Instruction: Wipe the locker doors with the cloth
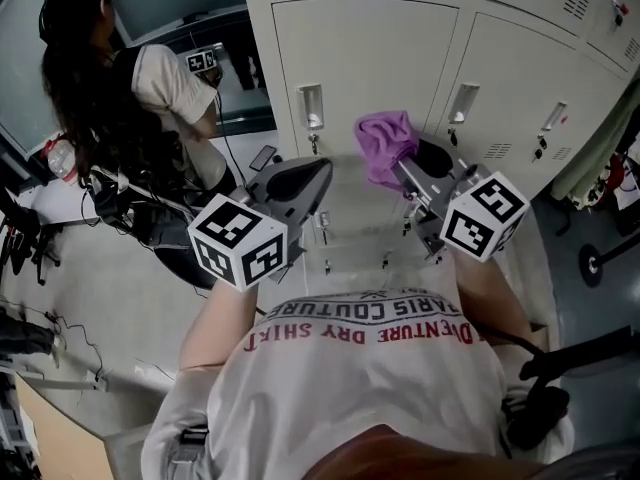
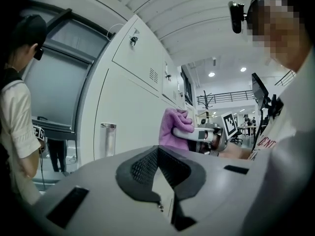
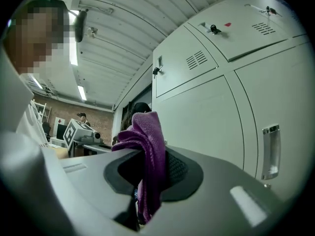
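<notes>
The right gripper (image 3: 149,181) is clamped on the purple cloth (image 3: 147,139) — a bunched fold stands up past its jaws, near the white locker doors (image 1: 365,58). The left gripper (image 2: 160,178) — jaws together, holding nothing — hangs beside it.

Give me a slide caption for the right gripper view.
Right gripper, jaws shut on a purple cloth, held up before the grey locker doors.
</notes>
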The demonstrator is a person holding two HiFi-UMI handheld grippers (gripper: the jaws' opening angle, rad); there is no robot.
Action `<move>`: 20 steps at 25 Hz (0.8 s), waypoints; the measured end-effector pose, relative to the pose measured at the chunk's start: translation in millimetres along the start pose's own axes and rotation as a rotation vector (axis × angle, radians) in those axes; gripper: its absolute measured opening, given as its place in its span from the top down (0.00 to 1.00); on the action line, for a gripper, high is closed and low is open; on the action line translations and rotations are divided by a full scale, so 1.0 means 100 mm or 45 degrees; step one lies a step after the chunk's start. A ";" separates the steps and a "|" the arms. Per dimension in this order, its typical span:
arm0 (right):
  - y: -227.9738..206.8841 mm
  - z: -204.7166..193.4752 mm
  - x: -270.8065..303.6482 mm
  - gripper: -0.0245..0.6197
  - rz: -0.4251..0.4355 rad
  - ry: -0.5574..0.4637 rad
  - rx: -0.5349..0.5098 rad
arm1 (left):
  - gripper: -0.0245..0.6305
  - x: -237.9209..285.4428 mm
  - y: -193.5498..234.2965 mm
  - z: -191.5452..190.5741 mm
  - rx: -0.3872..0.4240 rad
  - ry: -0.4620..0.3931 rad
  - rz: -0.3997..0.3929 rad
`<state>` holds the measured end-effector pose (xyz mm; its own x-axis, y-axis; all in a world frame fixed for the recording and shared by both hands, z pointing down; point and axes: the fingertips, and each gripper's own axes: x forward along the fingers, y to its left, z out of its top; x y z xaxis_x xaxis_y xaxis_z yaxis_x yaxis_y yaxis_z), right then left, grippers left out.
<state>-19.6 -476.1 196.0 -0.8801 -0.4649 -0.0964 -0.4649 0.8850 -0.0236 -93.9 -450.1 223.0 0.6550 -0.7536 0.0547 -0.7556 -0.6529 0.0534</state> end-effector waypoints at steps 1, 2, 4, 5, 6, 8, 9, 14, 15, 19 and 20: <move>0.01 0.03 0.05 0.88 0.009 -0.008 -0.010 | 0.96 -0.01 0.04 0.01 0.003 -0.003 -0.004; 0.03 0.06 0.10 0.88 0.017 -0.015 -0.034 | 0.96 -0.02 0.06 0.01 0.006 -0.005 -0.007; 0.03 0.16 0.18 0.88 0.017 -0.034 -0.109 | 0.96 -0.03 0.11 0.00 0.012 -0.003 -0.012; 0.03 0.25 0.22 0.88 0.014 -0.051 -0.139 | 0.96 -0.03 0.14 0.00 0.015 -0.001 -0.014; 0.02 0.36 0.27 0.88 0.020 -0.073 -0.158 | 0.96 -0.02 0.18 0.01 0.018 0.000 -0.016; 0.04 0.60 0.40 0.88 0.052 -0.121 -0.183 | 0.96 -0.01 0.25 0.04 0.019 -0.002 -0.019; 0.04 0.72 0.48 0.88 0.062 -0.142 -0.191 | 0.96 -0.01 0.27 0.06 0.018 -0.005 -0.019; 0.02 1.08 0.92 0.88 0.111 -0.228 -0.066 | 0.96 -0.01 0.37 0.10 0.026 -0.015 -0.013; 0.03 1.11 1.00 0.88 0.116 -0.238 -0.045 | 0.96 -0.01 0.39 0.10 0.029 -0.016 -0.009; 0.07 1.05 1.33 0.88 0.083 -0.220 -0.035 | 0.96 -0.04 0.48 0.10 0.033 -0.019 0.008; 0.06 1.02 1.41 0.88 0.068 -0.208 -0.028 | 0.96 -0.06 0.50 0.10 0.030 -0.019 0.013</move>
<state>-136.3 -533.9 81.2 -0.8771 -0.4056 -0.2573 -0.4216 0.9067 0.0077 -135.7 -479.6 215.6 0.6472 -0.7612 0.0399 -0.7623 -0.6466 0.0291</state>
